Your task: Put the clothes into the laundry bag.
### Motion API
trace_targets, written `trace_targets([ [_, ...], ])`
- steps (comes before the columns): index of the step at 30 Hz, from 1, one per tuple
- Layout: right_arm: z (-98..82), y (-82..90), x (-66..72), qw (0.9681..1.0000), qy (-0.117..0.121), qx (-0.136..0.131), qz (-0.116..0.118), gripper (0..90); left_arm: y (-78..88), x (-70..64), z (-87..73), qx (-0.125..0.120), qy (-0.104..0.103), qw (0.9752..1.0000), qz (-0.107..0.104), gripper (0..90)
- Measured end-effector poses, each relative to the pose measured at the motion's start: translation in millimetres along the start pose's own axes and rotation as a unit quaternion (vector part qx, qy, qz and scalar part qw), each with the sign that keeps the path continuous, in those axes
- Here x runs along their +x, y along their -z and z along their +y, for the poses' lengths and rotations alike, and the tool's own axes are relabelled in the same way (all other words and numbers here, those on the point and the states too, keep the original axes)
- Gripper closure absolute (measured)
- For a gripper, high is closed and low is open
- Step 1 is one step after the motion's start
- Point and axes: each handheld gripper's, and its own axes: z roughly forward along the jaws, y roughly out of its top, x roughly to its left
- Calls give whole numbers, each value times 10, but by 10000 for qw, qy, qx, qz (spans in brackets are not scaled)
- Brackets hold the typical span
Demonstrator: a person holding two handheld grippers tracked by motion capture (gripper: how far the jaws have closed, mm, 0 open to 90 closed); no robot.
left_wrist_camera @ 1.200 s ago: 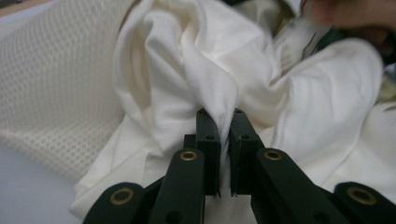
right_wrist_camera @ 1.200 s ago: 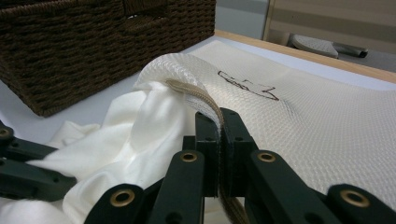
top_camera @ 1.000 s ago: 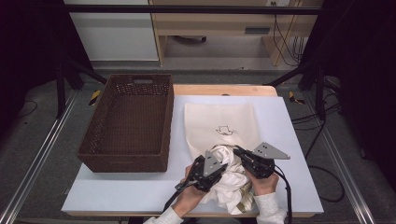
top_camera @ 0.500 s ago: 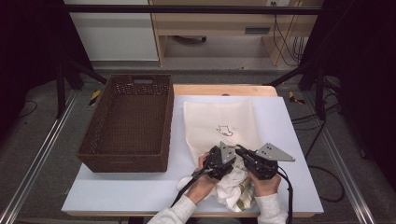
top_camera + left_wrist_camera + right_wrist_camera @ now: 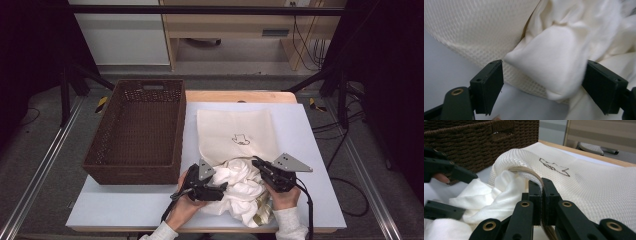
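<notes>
A cream mesh bag (image 5: pixel 235 130) with a small dark drawing lies flat on the table. A crumpled white garment (image 5: pixel 240 185) bulges out of its near opening. My right gripper (image 5: pixel 260 167) is shut on the bag's zipper rim (image 5: pixel 534 176) and holds it lifted into an arch. My left gripper (image 5: pixel 215 187) sits at the garment's left side. In the left gripper view its jaws (image 5: pixel 544 75) have just been opening. They stand wide, with a fold of the white garment (image 5: pixel 549 65) loose between them and the mesh (image 5: pixel 474 30) behind.
A dark brown wicker basket (image 5: pixel 132 175) stands on the left half of the table, close to my left hand. The pale table top (image 5: pixel 310 150) is bare to the right of the bag. A wooden edge (image 5: pixel 240 96) runs along the back.
My left gripper pushed toward the bag mouth, then drew back left and toward the near edge. Its jaws opened off the white garment. The right gripper kept still on the rim.
</notes>
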Motion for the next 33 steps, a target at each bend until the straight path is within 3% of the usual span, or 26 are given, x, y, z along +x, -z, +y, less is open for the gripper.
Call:
trace_targets([
  [1, -5, -5, 0, 10000, -6, 3, 7, 871, -63, 10, -12, 46, 38, 9999, -123, 195],
  [2, -7, -10, -1, 10000, 1, 4, 21, 871, -102, 16, -25, -4, 77, 9994, -352, 272],
  [3, -7, -14, 4, 10000, -6, 13, 15, 871, -101, 2, -34, -139, 103, 9989, -437, 377],
  [6, -13, -11, 0, 10000, 15, 7, 4, 871, -8, -121, -26, -477, -127, 9986, -209, 621],
  [9, -11, -21, -8, 9999, -87, 2, 55, 871, 94, -199, 49, -602, -269, 9975, -243, 726],
  [12, -6, -13, -10, 9999, -77, -57, 98, 872, 134, -292, 115, -750, -309, 9959, -400, 739],
  [14, -2, -38, -8, 9998, -148, -59, 128, 872, 94, -380, 193, -729, -553, 9952, -348, 741],
  [18, 7, -18, -4, 9998, -116, -135, 116, 872, -32, -486, 356, -663, -604, 9955, -309, 740],
  [21, 24, 14, -20, 9995, -182, -217, 161, 872, -184, -521, 457, -542, -642, 9964, -125, 738],
  [24, 35, 48, -18, 9994, -165, -229, 192, 872, -362, -471, 522, -382, -796, 9958, 223, 722],
  [26, 36, 72, -13, 9995, -121, -231, 164, 873, -469, -376, 544, -323, -651, 9969, 311, 688],
  [28, 35, 93, -19, 9996, -129, -223, 135, 872, -512, -270, 544, -250, -477, 9983, 240, 626],
  [30, 27, 92, -30, 9996, -131, -190, 135, 872, -500, -222, 523, -274, -317, 9991, 118, 585],
  [33, 16, 65, -28, 9998, -120, -109, 94, 872, -385, -219, 460, -307, -311, 9990, 72, 500],
])
